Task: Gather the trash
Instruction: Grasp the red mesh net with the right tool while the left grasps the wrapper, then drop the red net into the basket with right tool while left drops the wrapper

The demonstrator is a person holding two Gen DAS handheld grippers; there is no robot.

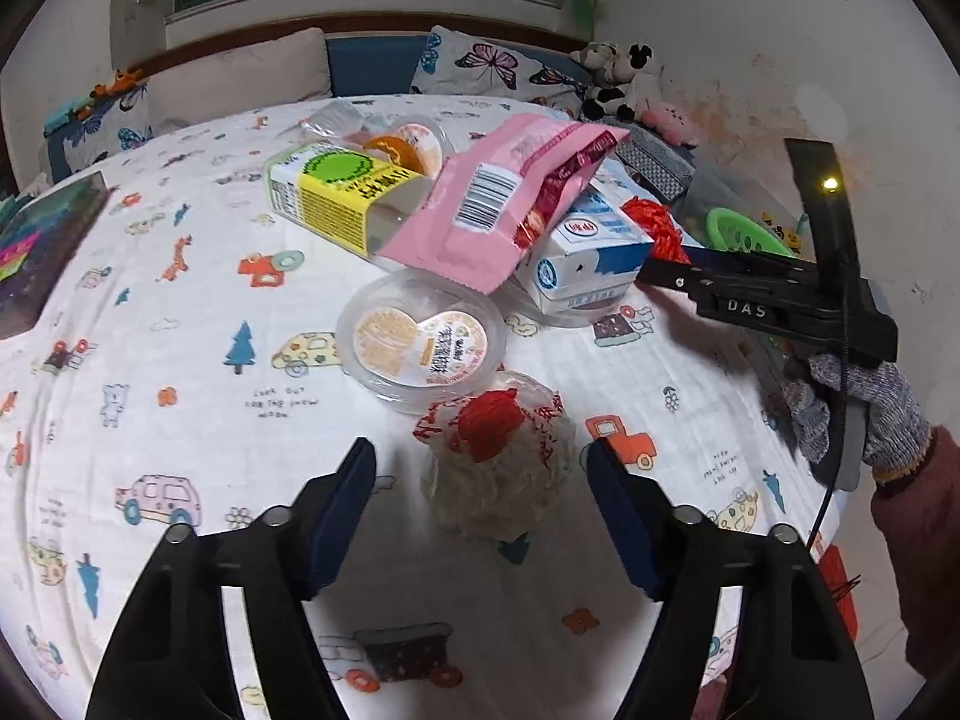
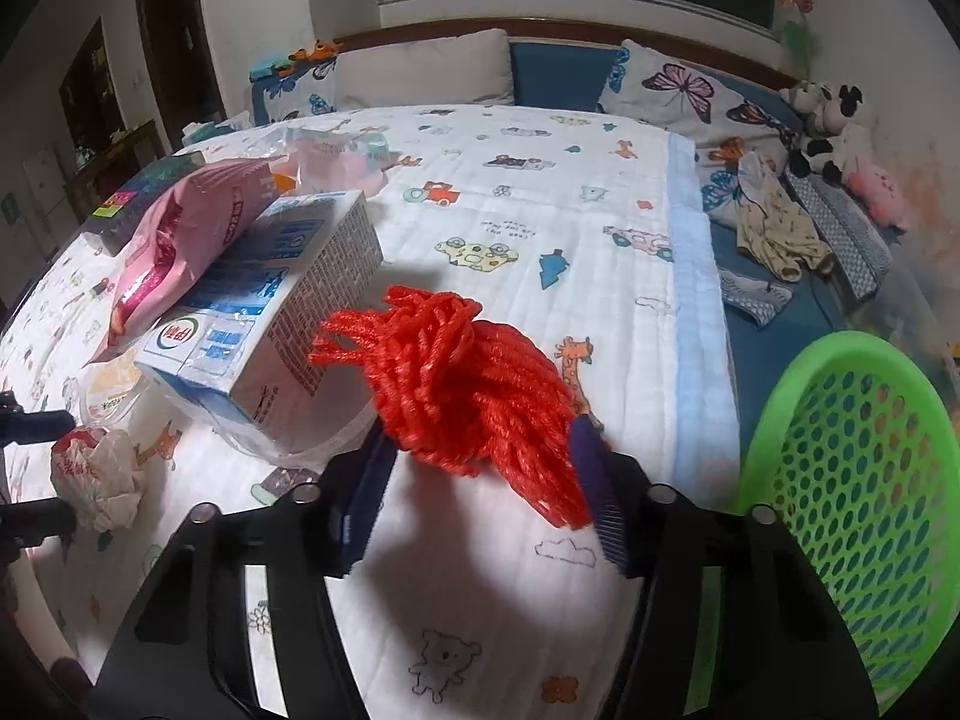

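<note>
Both grippers differ: right gripper (image 2: 480, 462) pinches red netting (image 2: 456, 372) beside basket rim (image 2: 774, 420); left gripper (image 1: 480, 480) spread.

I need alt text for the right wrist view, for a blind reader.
The right gripper holds a red mesh bundle above a patterned bedsheet. A green basket stands at right; a milk carton and pink bag lie at left.

Around the blue-and-white milk carton (image 1: 591, 255) lie one pink snack bag (image 1: 498, 204), one yellow-labelled box (image 1: 336, 198), two clear plastic cups (image 1: 420, 342) (image 1: 408, 144), one crumpled wrapper (image 1: 498, 456) and one red mesh net (image 2: 462, 384). One green basket (image 2: 858, 498) stands to its right. Two butterfly pillows (image 2: 678, 90) (image 2: 294, 93) lie beyond it.
</note>
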